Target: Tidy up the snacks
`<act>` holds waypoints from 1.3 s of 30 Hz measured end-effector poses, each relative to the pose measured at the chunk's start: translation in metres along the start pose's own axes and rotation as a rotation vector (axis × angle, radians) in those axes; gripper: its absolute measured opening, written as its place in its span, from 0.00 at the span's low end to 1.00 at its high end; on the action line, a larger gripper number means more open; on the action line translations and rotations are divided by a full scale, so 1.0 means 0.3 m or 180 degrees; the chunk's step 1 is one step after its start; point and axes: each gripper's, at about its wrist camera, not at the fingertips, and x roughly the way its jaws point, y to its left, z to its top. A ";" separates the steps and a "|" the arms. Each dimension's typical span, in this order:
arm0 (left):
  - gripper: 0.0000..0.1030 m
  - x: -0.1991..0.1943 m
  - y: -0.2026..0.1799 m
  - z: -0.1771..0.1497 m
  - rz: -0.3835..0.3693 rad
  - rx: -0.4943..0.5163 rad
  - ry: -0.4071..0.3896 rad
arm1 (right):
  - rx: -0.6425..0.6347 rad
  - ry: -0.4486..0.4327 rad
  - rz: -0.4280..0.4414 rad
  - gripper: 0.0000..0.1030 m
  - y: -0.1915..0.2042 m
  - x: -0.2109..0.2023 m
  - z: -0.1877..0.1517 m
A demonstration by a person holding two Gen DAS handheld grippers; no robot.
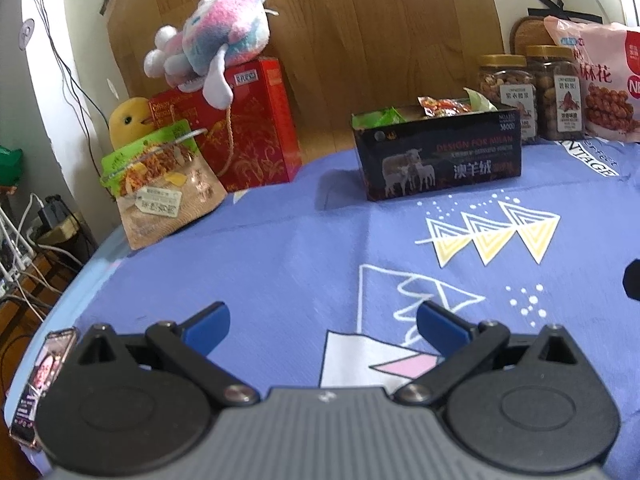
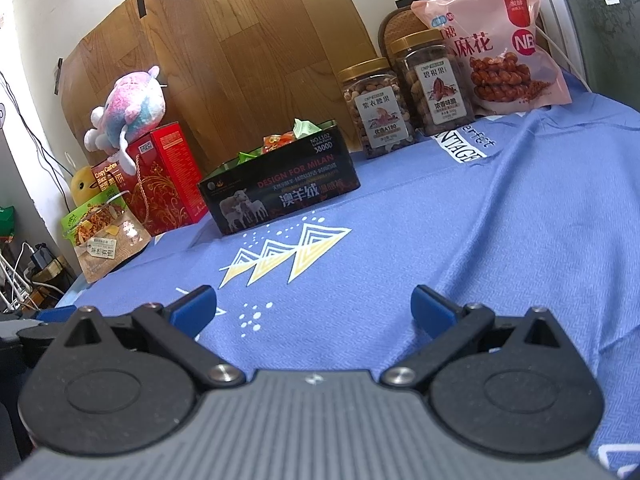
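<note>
A black open box (image 1: 440, 152) (image 2: 280, 188) stands on the blue cloth with small wrapped snacks (image 1: 444, 106) (image 2: 280, 140) inside. Two nut jars (image 1: 508, 92) (image 2: 378, 108) and a pink bag of twisted snacks (image 1: 604, 80) (image 2: 496, 48) stand behind it to the right. A green and brown snack pouch (image 1: 164, 188) (image 2: 100, 236) leans at the left table edge by a red box (image 1: 252, 128) (image 2: 160, 176). My left gripper (image 1: 322, 326) and right gripper (image 2: 314, 308) are open and empty, low over the cloth, well short of the box.
A pastel plush toy (image 1: 216, 44) (image 2: 128, 108) sits on the red box, a yellow plush (image 1: 128, 118) (image 2: 82, 186) beside it. A phone (image 1: 44, 376) lies at the near left table edge. Cables and a power strip (image 1: 20, 240) lie beyond that edge. A wooden board backs the table.
</note>
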 end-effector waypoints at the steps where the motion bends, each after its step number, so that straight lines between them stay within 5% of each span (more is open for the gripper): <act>1: 1.00 0.002 0.001 0.000 -0.0015 -0.0004 0.0018 | 0.0004 0.0001 -0.0001 1.00 -0.002 0.000 -0.002; 39: 1.00 0.001 -0.019 0.008 -0.0061 0.0082 0.0091 | 0.0054 -0.0011 0.0017 1.00 -0.019 -0.001 0.007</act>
